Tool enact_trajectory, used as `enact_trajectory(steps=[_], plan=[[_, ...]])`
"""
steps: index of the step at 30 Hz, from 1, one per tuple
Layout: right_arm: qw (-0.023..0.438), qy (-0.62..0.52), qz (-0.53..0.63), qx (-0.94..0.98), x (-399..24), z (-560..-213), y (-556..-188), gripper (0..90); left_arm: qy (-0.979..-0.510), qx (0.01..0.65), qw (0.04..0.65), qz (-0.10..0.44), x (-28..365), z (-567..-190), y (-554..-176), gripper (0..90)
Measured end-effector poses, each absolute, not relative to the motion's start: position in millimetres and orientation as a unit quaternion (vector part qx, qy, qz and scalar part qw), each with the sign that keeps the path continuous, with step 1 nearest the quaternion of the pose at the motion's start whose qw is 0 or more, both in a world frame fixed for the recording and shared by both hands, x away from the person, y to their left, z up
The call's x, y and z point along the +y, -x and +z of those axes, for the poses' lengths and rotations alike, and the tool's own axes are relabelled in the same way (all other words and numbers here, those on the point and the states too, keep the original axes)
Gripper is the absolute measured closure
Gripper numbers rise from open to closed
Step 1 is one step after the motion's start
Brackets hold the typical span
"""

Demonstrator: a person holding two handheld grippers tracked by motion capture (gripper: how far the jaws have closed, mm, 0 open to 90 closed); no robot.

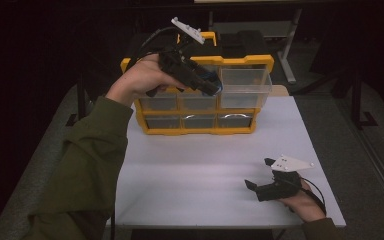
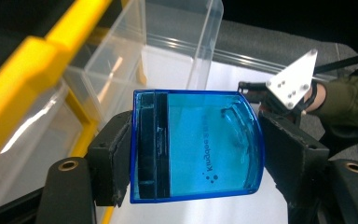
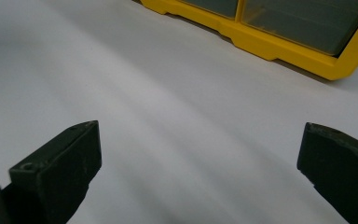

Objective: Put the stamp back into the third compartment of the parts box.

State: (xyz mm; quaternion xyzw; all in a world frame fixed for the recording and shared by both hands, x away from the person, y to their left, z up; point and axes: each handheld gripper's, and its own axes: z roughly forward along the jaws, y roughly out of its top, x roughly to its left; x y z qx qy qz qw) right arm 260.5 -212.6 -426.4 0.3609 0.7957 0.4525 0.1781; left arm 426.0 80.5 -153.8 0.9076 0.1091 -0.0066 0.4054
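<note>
Blue translucent box [image 2: 198, 144] clamped between left gripper [image 2: 196, 149] pads, printed lettering legible close up, beside pulled-out clear drawer [image 2: 168, 42]; high view places it at yellow organizer [image 1: 240, 61]; right gripper [image 1: 258, 175] jaws apart over white table [image 1: 200, 165]

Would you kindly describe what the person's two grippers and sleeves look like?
Both grippers are black. The left gripper carries a pale grey three-cornered plate on top with small holes, and a black cable trails from it. Its fingers are blocky with rough dark pads. The right gripper has the same plate and a black cable looping by the hand. The person wears olive-green sleeves.
</note>
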Motion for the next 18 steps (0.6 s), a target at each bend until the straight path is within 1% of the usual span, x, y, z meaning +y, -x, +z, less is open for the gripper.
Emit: enact_trajectory(steps=[12,18], plan=[[0.177,-0.364,0.456,0.793,-213.8,-425.6,-260.2,0.0,-0.910,0.102,0.401,0.015,57.6,-132.7,-434.8,31.2],[0.176,-0.365,0.458,0.791,-213.5,-425.1,-259.8,0.0,-0.909,0.102,0.404,0.021,43.2,-132.3,-442.4,31.2]])
